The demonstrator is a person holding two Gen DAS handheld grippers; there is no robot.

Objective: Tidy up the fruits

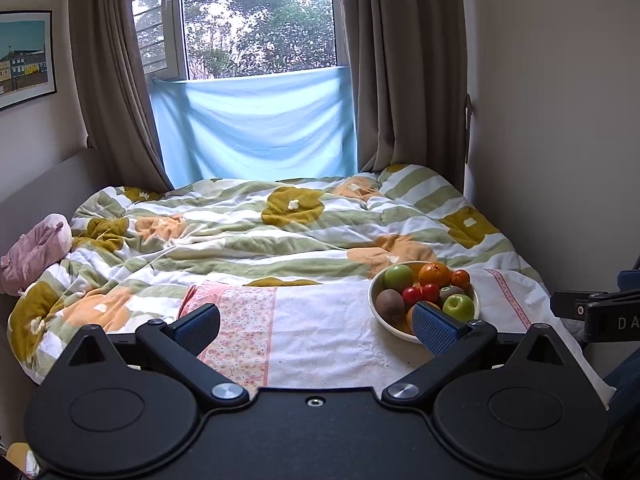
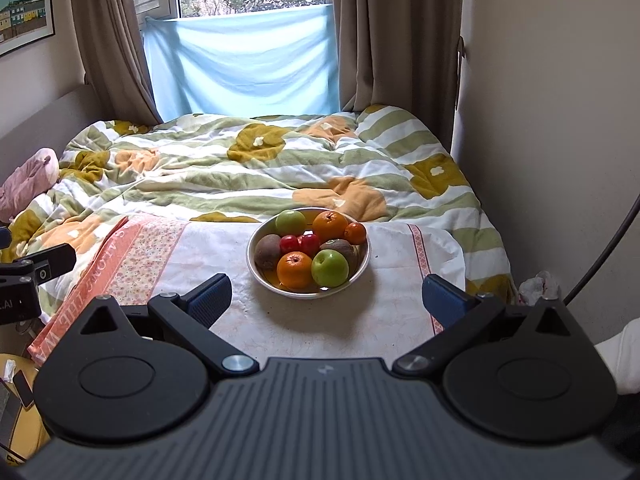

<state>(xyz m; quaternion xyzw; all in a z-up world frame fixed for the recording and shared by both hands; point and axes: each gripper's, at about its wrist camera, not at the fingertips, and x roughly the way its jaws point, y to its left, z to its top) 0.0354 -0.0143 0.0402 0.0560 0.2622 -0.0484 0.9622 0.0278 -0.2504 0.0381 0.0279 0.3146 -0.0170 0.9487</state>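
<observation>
Fruits (image 2: 308, 254) fill a metal bowl (image 2: 362, 270) on the cloth-covered bed (image 2: 360, 320); left gripper (image 1: 318, 326) and right gripper (image 2: 326, 300) hover near, jaws wide apart, empty.

Green apples (image 2: 329, 267) and oranges (image 2: 294, 269) fill a silver bowl (image 2: 362, 268) on a white, pink-floral cloth (image 2: 328, 320).

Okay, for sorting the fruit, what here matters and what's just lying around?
For the job: bowl, green apples, oranges, kiwis, small red fruits, both open grippers.

Lying about: quilt, pink plush toy, framed picture, curtains.
</observation>
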